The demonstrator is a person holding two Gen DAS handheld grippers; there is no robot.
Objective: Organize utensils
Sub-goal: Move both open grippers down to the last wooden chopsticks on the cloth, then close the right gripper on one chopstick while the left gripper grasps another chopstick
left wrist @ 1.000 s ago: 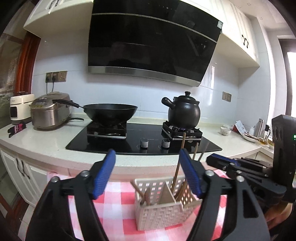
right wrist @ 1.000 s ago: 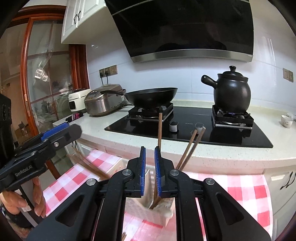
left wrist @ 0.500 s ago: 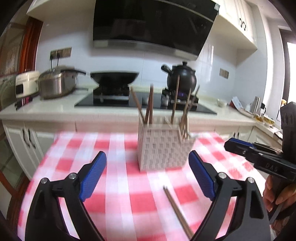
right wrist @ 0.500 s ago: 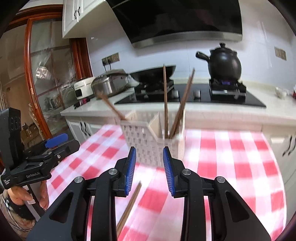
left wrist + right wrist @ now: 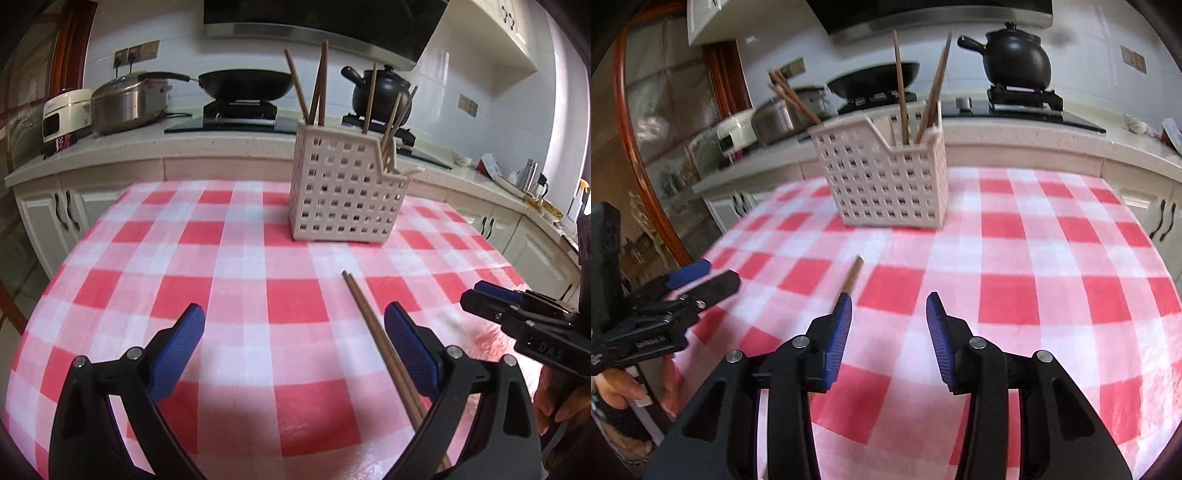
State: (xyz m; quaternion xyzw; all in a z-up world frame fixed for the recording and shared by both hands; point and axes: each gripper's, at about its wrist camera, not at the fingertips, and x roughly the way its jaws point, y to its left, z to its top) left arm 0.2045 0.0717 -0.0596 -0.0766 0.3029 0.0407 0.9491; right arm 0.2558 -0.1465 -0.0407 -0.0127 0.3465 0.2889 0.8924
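Note:
A white perforated utensil basket [image 5: 345,186] stands on the red-checked tablecloth [image 5: 236,266], with several brown chopsticks upright in it; it also shows in the right wrist view [image 5: 886,177]. A loose pair of chopsticks [image 5: 376,332] lies on the cloth in front of it, its near end passing under my left gripper's right finger [image 5: 412,345]. My left gripper [image 5: 293,338] is wide open and empty. My right gripper [image 5: 888,325] is open and empty, with the chopstick tip [image 5: 853,275] just beyond its left finger. The right gripper shows at the right in the left wrist view [image 5: 517,314].
Behind the table runs a counter with a rice cooker [image 5: 127,101], a black wok [image 5: 243,83] and a black clay pot [image 5: 382,92] on the hob. The table edge curves away at left and right. The left gripper shows at the left in the right wrist view [image 5: 676,295].
Both grippers have pulled back and down from the basket toward the near table. The right gripper, shut a second ago, has opened. The loose chopsticks now lie between the grippers.

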